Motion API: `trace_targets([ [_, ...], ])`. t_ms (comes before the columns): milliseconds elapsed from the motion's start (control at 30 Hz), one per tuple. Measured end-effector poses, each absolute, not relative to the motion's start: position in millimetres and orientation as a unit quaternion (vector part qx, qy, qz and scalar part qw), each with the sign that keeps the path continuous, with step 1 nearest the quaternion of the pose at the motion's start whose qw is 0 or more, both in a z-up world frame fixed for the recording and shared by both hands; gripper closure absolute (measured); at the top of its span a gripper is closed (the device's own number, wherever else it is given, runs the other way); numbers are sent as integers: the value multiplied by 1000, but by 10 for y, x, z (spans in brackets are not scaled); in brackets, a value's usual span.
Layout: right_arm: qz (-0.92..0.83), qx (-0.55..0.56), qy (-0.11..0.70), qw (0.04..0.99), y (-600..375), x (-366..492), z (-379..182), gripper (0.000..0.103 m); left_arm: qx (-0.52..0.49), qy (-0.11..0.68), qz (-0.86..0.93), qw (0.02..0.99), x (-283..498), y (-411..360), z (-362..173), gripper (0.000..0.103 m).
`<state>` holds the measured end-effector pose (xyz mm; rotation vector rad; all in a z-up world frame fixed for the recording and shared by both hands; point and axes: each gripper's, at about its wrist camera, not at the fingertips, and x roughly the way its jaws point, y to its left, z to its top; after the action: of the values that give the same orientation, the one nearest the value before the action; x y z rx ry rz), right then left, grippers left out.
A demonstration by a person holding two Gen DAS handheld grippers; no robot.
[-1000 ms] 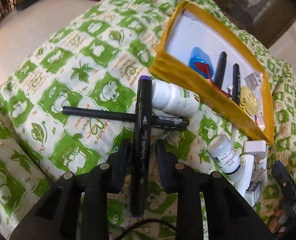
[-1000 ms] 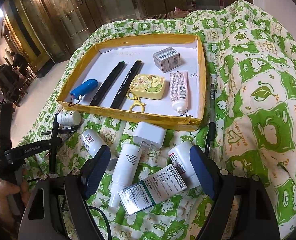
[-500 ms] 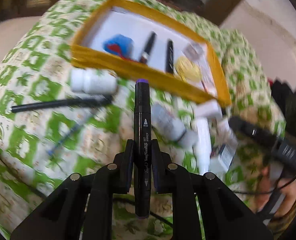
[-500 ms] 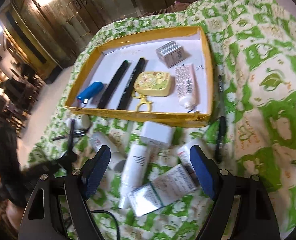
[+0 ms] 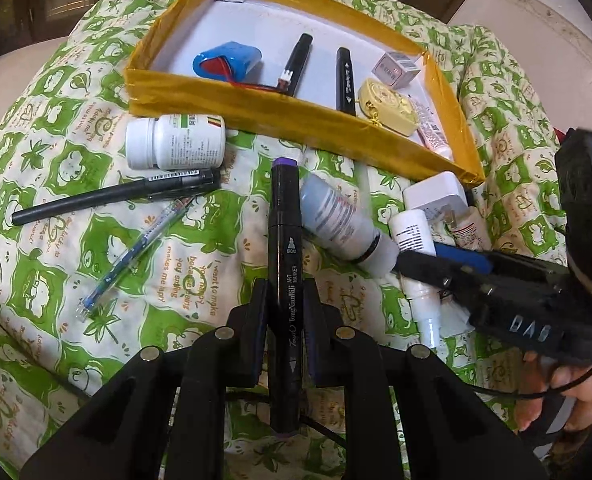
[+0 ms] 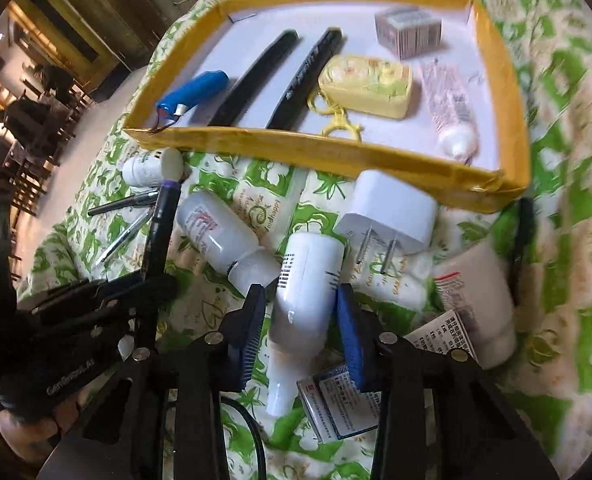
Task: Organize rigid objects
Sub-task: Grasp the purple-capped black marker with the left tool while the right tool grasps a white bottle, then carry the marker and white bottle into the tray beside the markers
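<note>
My left gripper point(image 5: 283, 308) is shut on a black art marker with a purple cap point(image 5: 283, 264) and holds it above the green-and-white cloth, pointing toward the yellow-rimmed tray point(image 5: 296, 114). The marker also shows in the right wrist view point(image 6: 159, 224). My right gripper point(image 6: 300, 324) is open, its blue pads either side of a white spray bottle point(image 6: 308, 280) lying on the cloth. I cannot tell whether the pads touch it. The tray point(image 6: 336, 148) holds a blue battery pack point(image 6: 193, 92), two black markers, a yellow case point(image 6: 368, 86), a small box and a tube.
On the cloth lie a white pill bottle point(image 5: 173, 142), a black pen point(image 5: 115, 196), a blue pen point(image 5: 135, 252), a white bottle point(image 6: 223, 236), a white charger plug point(image 6: 392, 212), another white bottle point(image 6: 476, 300) and a leaflet box point(image 6: 336, 400).
My left gripper closed on the marker, lifted it off the black pen and swung right toward the tray. My right gripper moved down and forward around the white spray bottle.
</note>
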<state>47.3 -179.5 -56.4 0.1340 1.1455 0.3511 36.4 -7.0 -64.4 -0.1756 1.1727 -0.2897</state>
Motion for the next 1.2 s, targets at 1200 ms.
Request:
trace_targets([
  [1200,189,123,441,869,-2129,240,-74,76,-71,515,-146,842,310,-69,-418,89],
])
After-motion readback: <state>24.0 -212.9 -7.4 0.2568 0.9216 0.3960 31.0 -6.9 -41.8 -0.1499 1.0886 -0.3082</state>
